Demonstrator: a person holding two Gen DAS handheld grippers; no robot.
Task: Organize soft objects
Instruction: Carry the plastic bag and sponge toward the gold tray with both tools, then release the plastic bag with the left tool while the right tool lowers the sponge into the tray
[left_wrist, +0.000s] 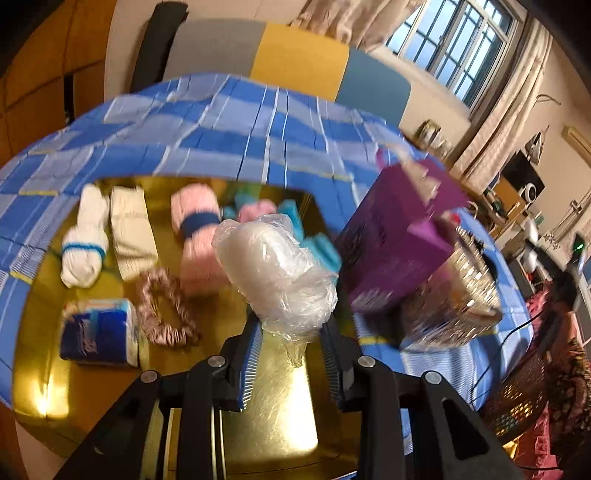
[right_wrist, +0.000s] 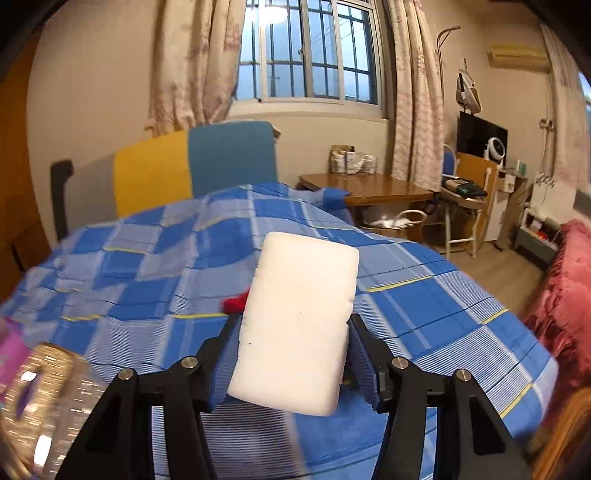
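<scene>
A: What does the left gripper (left_wrist: 291, 328) have?
B: Its jaws are clamped on a crumpled clear plastic bag (left_wrist: 277, 273), held above the shiny gold tray (left_wrist: 88, 387) with rolled white socks (left_wrist: 85, 240) and a pink satin scrunchie (left_wrist: 166, 306).
A: And the right gripper (right_wrist: 293, 347)?
B: Squeezing a white rectangular foam sponge (right_wrist: 299, 325) above the blue checked bedspread (right_wrist: 424, 306).

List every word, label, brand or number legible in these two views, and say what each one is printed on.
None can be read.
Blue-and-white tissue pack on the gold tray: dark print, too blurred to read.
Purple box: motion-blurred, any print unreadable.
White sponge block in the right gripper: blank.
Crumpled clear plastic bag in the left gripper: no print visible.
</scene>
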